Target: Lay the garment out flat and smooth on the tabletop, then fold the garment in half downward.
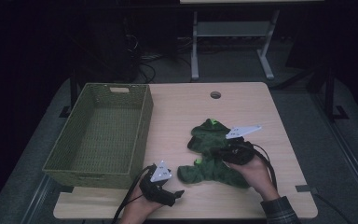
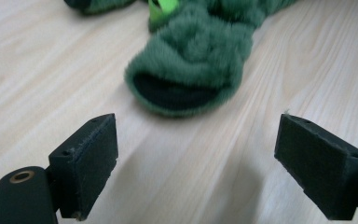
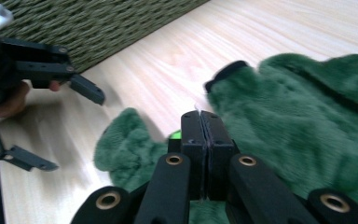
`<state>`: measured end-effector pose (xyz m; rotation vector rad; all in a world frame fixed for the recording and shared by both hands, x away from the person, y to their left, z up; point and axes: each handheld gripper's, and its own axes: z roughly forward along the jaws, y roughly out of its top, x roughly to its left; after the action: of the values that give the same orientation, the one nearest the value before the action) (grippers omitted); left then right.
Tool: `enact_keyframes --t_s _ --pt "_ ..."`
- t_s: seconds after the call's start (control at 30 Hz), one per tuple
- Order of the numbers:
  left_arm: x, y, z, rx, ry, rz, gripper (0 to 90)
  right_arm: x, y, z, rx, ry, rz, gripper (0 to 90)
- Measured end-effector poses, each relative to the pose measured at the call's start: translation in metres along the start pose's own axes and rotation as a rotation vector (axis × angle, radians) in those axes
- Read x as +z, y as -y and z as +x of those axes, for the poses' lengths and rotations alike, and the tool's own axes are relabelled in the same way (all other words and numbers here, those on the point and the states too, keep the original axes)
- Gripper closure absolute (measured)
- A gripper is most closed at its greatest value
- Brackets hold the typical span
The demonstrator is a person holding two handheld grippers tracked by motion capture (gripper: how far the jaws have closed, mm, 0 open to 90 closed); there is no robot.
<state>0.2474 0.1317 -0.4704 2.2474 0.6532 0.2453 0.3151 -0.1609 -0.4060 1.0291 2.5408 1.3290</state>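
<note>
A green fleece garment [image 1: 213, 154] is spread flat on the counter [image 1: 177, 112], right of centre and toward the near edge, with a sleeve [image 1: 191, 172] stretched toward the near left. The right tool [image 1: 221, 151] is laid over the garment's lower middle, held by the right hand [image 1: 254, 170]; in the right gripper view its jaws are seen pressed together, pad to pad, right on top of the fleece [image 3: 307, 121]. Whether a pinch of cloth is caught between them can't be told, since the seam between the pads looks bare. The left tool [image 1: 179, 192] is held low by the left hand [image 1: 137, 210], at the near edge of the counter, just left of the sleeve end and apart from it. Its jaws are spread wide with nothing between them; in the left gripper view the open cuff [image 2: 177, 93] of the sleeve is seen ahead of the two pads [image 2: 88, 163], untouched. A bright green tag [image 2: 161, 9] is visible behind the cuff. A woven green basket [image 1: 142, 140] is set at the left of the counter, well apart from the garment, near the left tool
</note>
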Motion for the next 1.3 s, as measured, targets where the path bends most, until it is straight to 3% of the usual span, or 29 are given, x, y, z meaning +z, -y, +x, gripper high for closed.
enact_keyframes --t_s 0.1,0.13,0.23,0.4,0.73,0.93,1.2,1.3 --pt "0.001 0.002 -0.002 0.009 -0.006 0.005 12.6 0.003 -0.001 0.006 -0.028 -0.001 -0.008 89.6" --pt "0.003 0.004 -0.004 0.013 -0.017 0.015 12.6 0.005 -0.002 0.013 -0.038 -0.025 -0.006 88.6" --pt "0.004 0.005 -0.004 0.019 -0.022 0.008 12.5 0.008 -0.004 0.019 -0.054 -0.039 -0.001 83.3" --pt "0.004 0.006 -0.002 0.031 -0.017 0.009 12.5 0.023 -0.007 0.043 -0.095 -0.087 0.015 78.1" --pt "0.004 0.006 -0.001 0.033 -0.006 0.007 12.5 0.058 -0.003 0.073 -0.154 -0.152 0.083 76.9" --pt "0.003 0.006 -0.001 0.038 -0.007 0.013 12.5 0.077 0.004 0.079 -0.179 -0.133 0.133 75.3" --pt "0.003 0.006 -0.001 0.040 -0.004 0.014 12.5 0.095 0.015 0.080 -0.215 -0.037 0.188 72.7" --pt "0.003 0.006 -0.001 0.039 -0.004 0.011 12.5 0.099 0.018 0.080 -0.218 -0.028 0.184 76.6"
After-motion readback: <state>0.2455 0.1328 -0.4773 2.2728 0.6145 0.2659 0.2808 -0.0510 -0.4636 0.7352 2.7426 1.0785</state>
